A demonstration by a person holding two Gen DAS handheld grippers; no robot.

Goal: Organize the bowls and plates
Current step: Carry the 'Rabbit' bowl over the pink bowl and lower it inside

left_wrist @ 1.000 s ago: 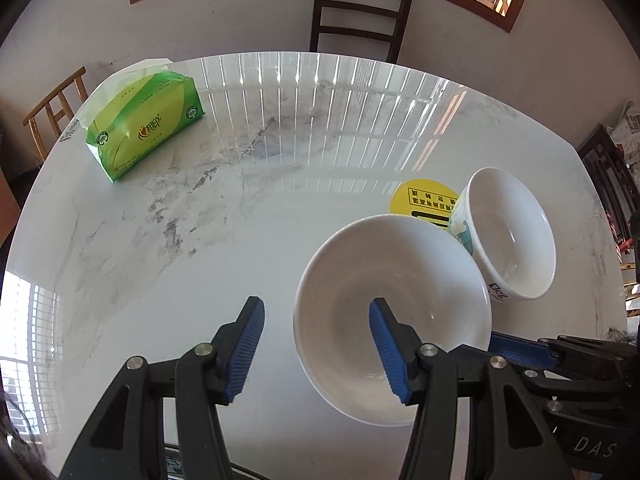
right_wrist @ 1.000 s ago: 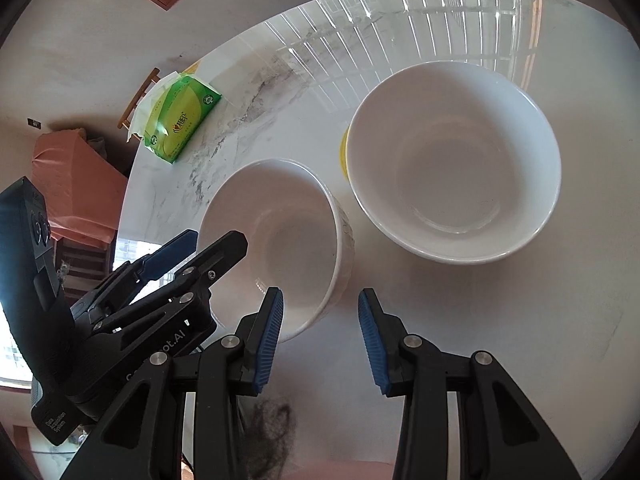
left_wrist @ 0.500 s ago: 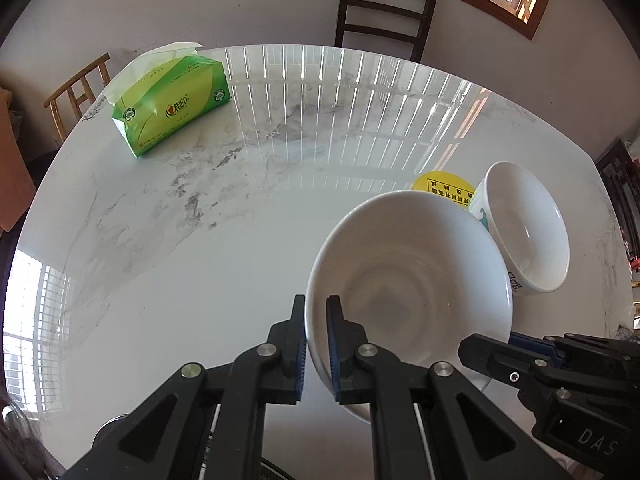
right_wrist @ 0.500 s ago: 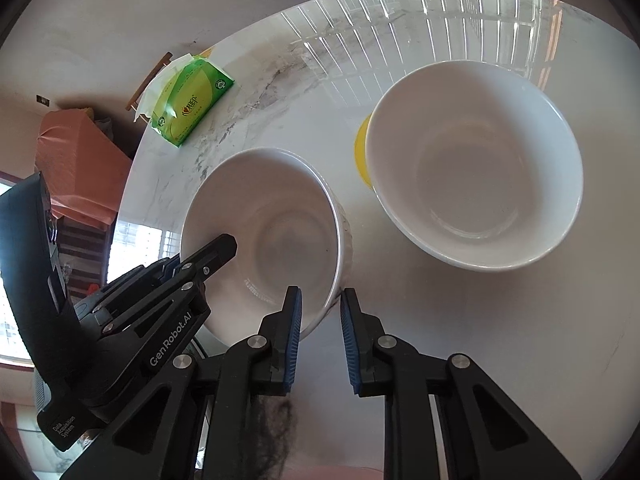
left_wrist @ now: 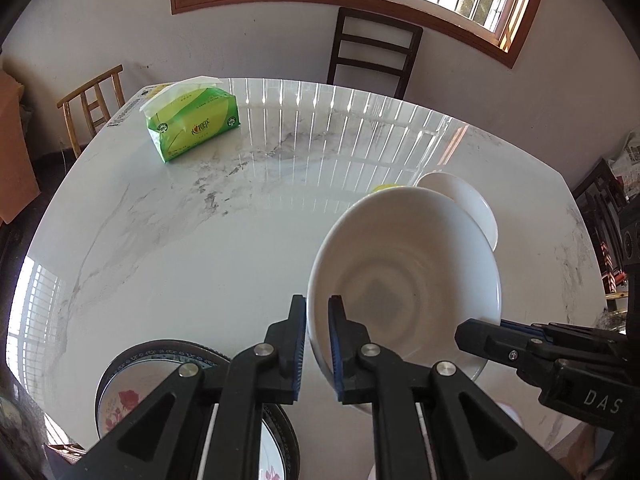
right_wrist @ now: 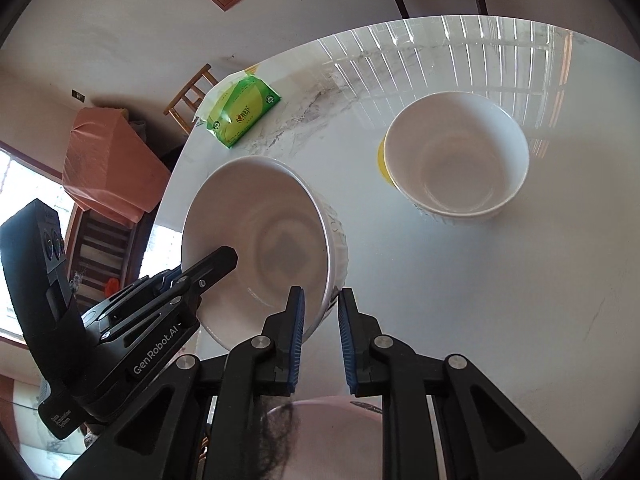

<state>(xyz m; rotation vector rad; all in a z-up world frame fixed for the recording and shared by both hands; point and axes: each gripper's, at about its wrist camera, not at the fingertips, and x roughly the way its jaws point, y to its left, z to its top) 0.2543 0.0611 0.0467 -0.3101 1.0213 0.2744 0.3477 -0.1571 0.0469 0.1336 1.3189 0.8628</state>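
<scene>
1. My left gripper [left_wrist: 317, 340] is closed on the near rim of the large white bowl [left_wrist: 404, 284], one blue pad inside the wall and one outside.
2. My right gripper [right_wrist: 321, 330] clamps the same bowl's rim at another point, again one pad on each side of the wall. Both grippers carry it, tilted, over the marble table [left_wrist: 200, 248].
3. Below the left gripper, at the near table edge, a dark-rimmed floral plate [left_wrist: 132, 392] is partly hidden by the fingers.
4. Beyond the held bowl, the second white bowl [right_wrist: 456, 164] stands upright on the table, well apart from it in the right wrist view.
5. A yellow round sticker [right_wrist: 380, 158] shows at that bowl's left side, partly covered.
6. Far left on the table lies a green tissue pack [left_wrist: 194, 124].
7. Behind the table stand a dark wooden chair [left_wrist: 374, 56] and a light wooden chair [left_wrist: 90, 104].
</scene>
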